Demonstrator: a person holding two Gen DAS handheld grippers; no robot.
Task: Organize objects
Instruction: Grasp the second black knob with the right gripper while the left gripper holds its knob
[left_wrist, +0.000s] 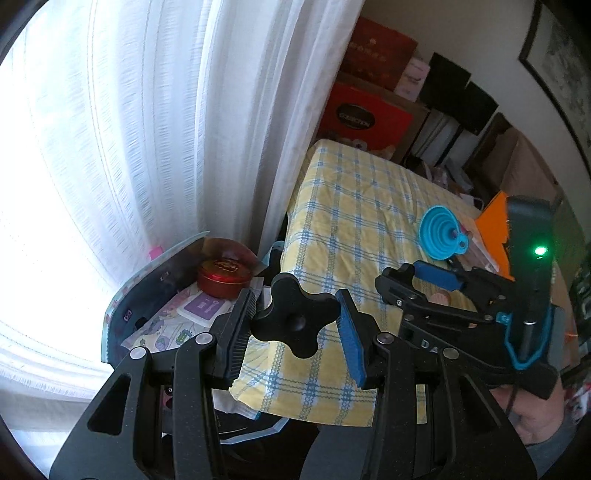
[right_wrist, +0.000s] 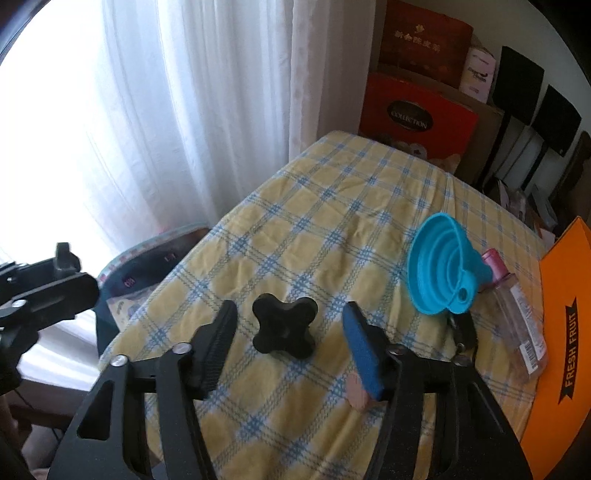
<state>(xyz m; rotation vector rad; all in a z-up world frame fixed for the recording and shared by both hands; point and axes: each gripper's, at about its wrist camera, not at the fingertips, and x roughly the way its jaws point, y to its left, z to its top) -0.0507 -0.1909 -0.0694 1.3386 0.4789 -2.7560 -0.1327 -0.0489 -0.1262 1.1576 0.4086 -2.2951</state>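
Observation:
A blue collapsible funnel (right_wrist: 443, 275) lies on its side on the yellow checked tablecloth (right_wrist: 314, 229), next to a clear bottle with a pink cap (right_wrist: 517, 314). The funnel also shows in the left wrist view (left_wrist: 441, 236). My right gripper (right_wrist: 288, 325) is open and empty, low over the near part of the cloth; a small pink object (right_wrist: 356, 395) lies by its right finger. My left gripper (left_wrist: 295, 317) is open and empty, off the table's left edge, above a bag. The right gripper's body (left_wrist: 461, 306) shows in the left wrist view.
An open bag (left_wrist: 155, 295) left of the table holds a red round tin (left_wrist: 221, 277) and purple packets. An orange "Fresh Fruit" box (right_wrist: 565, 350) stands at the table's right. Red boxes (right_wrist: 417, 110) are stacked behind. White curtains (right_wrist: 184, 110) hang on the left.

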